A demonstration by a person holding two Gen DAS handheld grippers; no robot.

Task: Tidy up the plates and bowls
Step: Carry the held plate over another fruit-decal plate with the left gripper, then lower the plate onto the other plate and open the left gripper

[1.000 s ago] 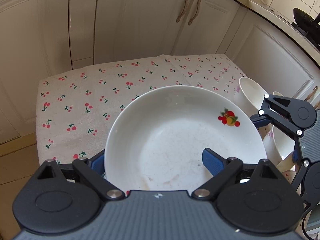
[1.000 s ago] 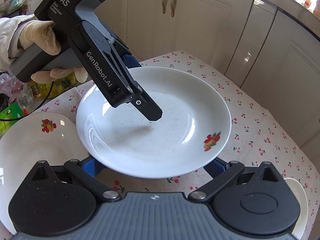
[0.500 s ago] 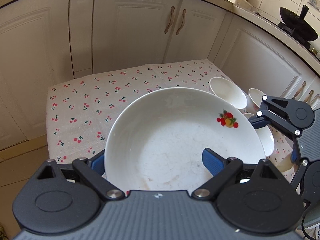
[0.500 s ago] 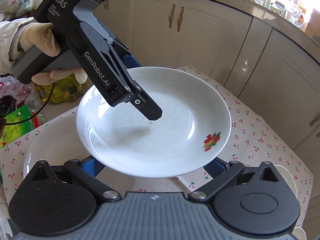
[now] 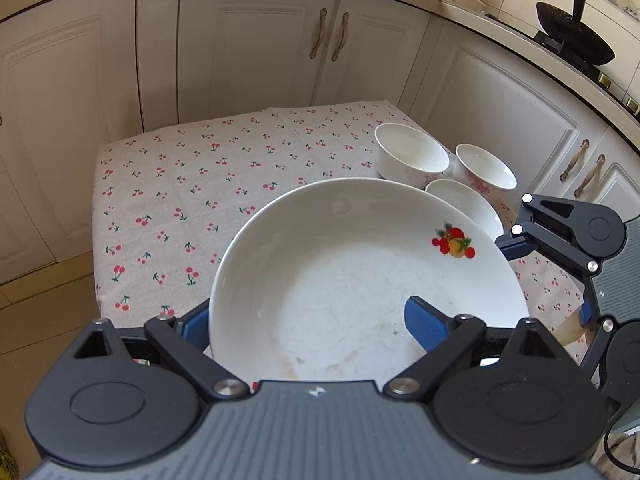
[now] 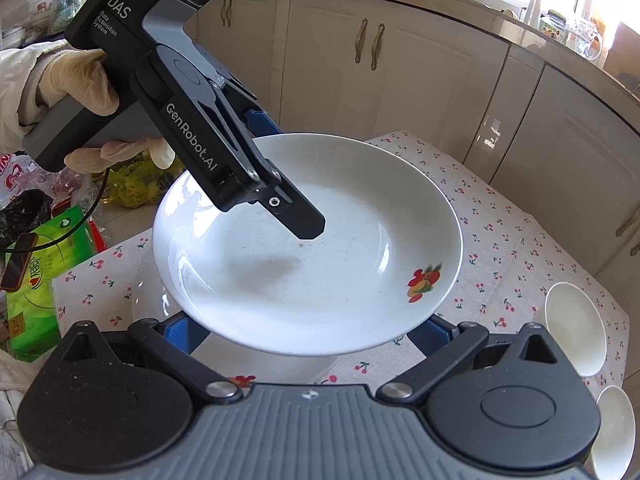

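Note:
A white deep plate with a fruit print (image 5: 360, 272) (image 6: 308, 248) is held in the air above the table. My left gripper (image 5: 308, 320) is shut on its rim, one finger (image 6: 296, 216) inside the plate and one beneath. My right gripper (image 6: 308, 332) is open under the plate's near edge, a blue pad (image 6: 184, 328) showing at each side; contact cannot be told. It shows at the right in the left wrist view (image 5: 560, 232). Another white plate (image 6: 280, 368) lies on the table below. Three white bowls (image 5: 412, 156) (image 5: 484, 168) (image 5: 468, 204) stand at the table's far right.
The small table wears a cherry-print cloth (image 5: 192, 184). White kitchen cabinets (image 5: 256, 44) surround it closely. A black wok (image 5: 576, 44) sits on the counter. Bags and a green package (image 6: 36, 280) lie on the floor beside the table.
The plate and both grippers have risen higher above the table. The lower plate and the three bowls have come more into view.

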